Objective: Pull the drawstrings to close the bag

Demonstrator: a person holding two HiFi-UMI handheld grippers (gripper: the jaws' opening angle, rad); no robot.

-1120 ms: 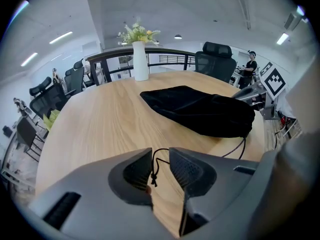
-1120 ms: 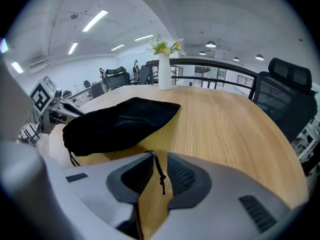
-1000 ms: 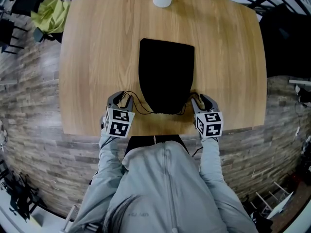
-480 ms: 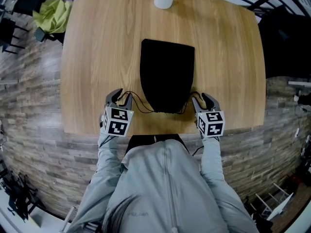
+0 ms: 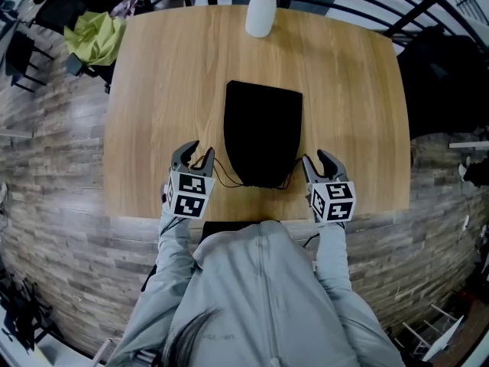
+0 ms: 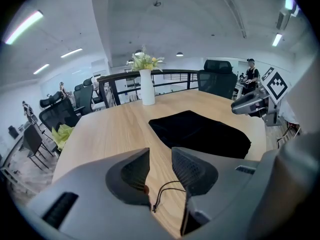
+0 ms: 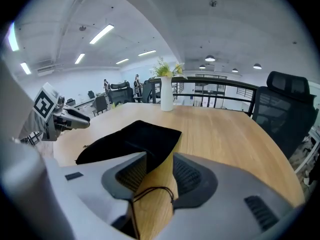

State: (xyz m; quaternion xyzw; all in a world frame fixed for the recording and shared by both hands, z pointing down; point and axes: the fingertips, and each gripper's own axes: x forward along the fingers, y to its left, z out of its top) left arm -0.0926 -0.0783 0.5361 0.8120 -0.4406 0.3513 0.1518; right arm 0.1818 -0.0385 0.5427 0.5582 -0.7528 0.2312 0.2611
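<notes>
A black bag (image 5: 263,132) lies flat at the middle of the wooden table (image 5: 153,90), its closed end toward 12 o'clock and its mouth toward 6 o'clock, near the table's near edge. A white vase (image 5: 260,14) with green sprigs stands at the 12 o'clock edge, well apart from the bag. The left gripper (image 5: 197,155) hovers at about 8 o'clock of the bag, just beside its lower corner, and the right gripper (image 5: 316,161) sits at about 4 o'clock, just beside the other corner. Both point toward 12 o'clock. In the left gripper view the jaws stand apart with a clear strip of table showing between them. A thin loop of the left drawstring (image 6: 161,190) lies low in that gap, near the jaw roots, and the ribbed pads do not press on it. In the right gripper view the jaws are also parted and have just been closing a little. The right drawstring (image 7: 152,188) loops across the bottom of the gap and is not pinched, and the bag's corner shows beyond the tips at 11 o'clock. Whether either cord hangs on a jaw I cannot tell. A yellow-green cloth (image 5: 95,33) lies off the table at 10 o'clock. The person's grey jacket (image 5: 260,297) fills the 6 o'clock side.
</notes>
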